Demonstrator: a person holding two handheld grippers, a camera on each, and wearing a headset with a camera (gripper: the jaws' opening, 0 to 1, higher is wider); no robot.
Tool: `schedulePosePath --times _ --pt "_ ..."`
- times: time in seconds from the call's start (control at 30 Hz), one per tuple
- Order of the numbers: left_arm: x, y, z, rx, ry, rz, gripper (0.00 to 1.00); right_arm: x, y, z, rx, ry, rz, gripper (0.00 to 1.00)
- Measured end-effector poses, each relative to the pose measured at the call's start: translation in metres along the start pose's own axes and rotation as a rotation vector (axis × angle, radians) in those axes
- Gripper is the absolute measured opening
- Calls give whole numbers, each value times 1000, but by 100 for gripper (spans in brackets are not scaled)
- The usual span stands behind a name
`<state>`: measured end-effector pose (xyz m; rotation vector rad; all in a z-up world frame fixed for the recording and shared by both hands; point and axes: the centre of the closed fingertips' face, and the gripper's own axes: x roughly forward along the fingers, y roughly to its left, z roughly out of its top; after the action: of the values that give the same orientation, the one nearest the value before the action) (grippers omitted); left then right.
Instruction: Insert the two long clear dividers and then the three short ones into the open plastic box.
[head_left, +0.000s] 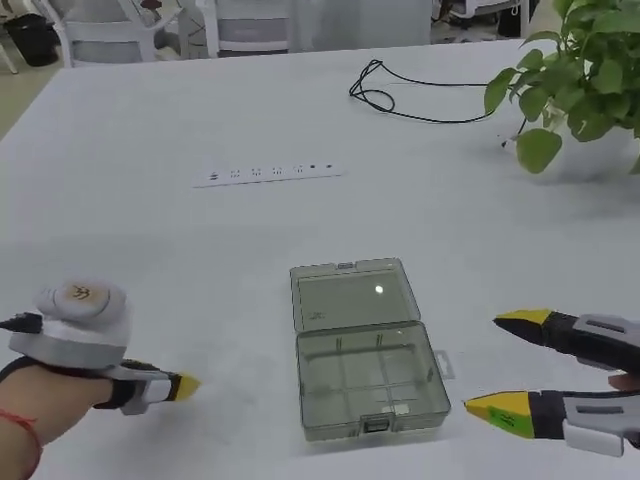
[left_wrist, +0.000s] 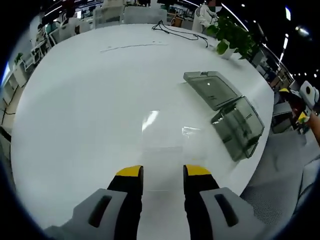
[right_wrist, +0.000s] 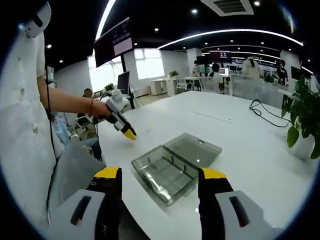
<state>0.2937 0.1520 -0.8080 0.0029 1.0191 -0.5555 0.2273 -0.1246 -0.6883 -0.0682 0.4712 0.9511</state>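
The open plastic box (head_left: 340, 426) was found near the middle of the counter (head_left: 150, 250), close to the near edge, and it was touched by nothing. Its lid (head_left: 350, 297) was laid flat on the far side, so that the top of the box was free for things to be put in from above. Thin clear dividers (head_left: 377, 370) could be seen standing inside the box, and small rooms were made by them. How many were in could not be counted for sure, but it was judged that most or all of the job was done.

The left gripper (head_left: 183, 387) was held low over the counter, well apart from the box on its left side. In the left gripper view its jaws were parted by a small gap, and nothing was held between them. The right gripper (head_left: 508, 365) was held just beside the box on the right, with its jaws spread wide and nothing in them. Both were likely held off to the sides so that the box could be looked at without being bumped.

A power strip (head_left: 268, 173), a black cable (head_left: 352, 92) and a potted plant (head_left: 590, 70) were set on the far part of the counter, where the work could not be blocked by them
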Motion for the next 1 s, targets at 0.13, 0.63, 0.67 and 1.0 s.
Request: schedulePosePath --times 0.13,0.63,0.67,1.0 --pt "-11 -22 16 -29 -88 -53 30 8 8 19 34 -19 11 57" --pt "-44 -137 63 -69 -334 -287 30 47 22 74 174 -116 -35 38" --pt "-46 -143 64 -62 -341 -298 30 49 24 76 175 -119 -35 37" --pt "-53 -185 77 -25 -408 -352 30 69 38 76 294 -111 -60 22"
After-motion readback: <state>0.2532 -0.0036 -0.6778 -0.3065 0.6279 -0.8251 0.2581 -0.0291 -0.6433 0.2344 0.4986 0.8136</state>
